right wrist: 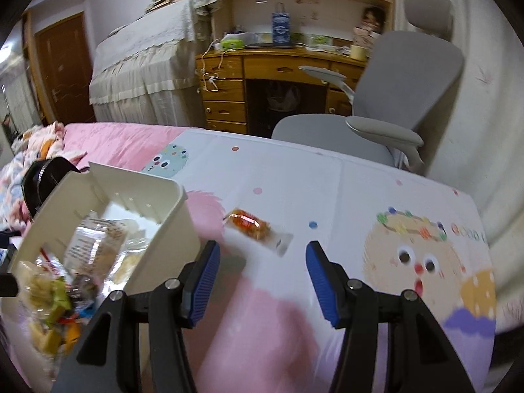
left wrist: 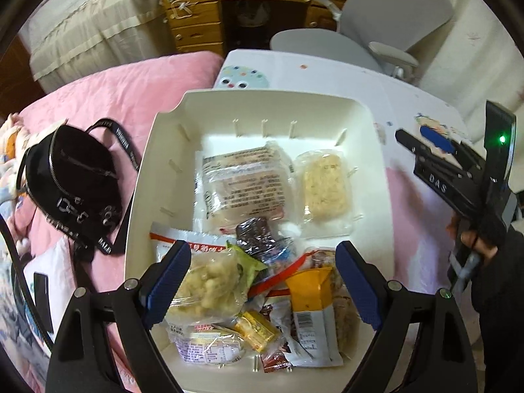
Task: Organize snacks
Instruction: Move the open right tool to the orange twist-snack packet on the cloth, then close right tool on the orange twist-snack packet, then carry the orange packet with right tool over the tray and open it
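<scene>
The near end of the cream plastic bin (left wrist: 157,150) is being cut off by the bottom edge of the left wrist view, and its heap of wrapped snacks (left wrist: 249,294) is being partly screened by the left gripper (left wrist: 263,286). In the right wrist view the bin's contents are being blurred, so single packets cannot be told apart there. The printing on the wrappers is too small to be read.

The bin is being seen on a bed covered by a cartoon-printed sheet (right wrist: 376,203), beside a pink quilt (left wrist: 131,88). It is square with rounded corners and ribbed inner walls. Inside, two clear-wrapped pale cakes (left wrist: 324,186) are lying flat at the far end, while crinkly packets in yellow, red, green and dark foil are being piled at the near end. One small orange snack in clear wrap (right wrist: 257,231) is lying alone on the sheet, just beside the bin's outer wall.

The left gripper is being held wide apart above the heap, nothing between its ribbed blue pads (left wrist: 170,281). The right gripper (right wrist: 262,278) is being held partly apart over the sheet, empty, the orange snack lying ahead of it. A black zipped bag (left wrist: 75,180) is resting on the quilt.
</scene>
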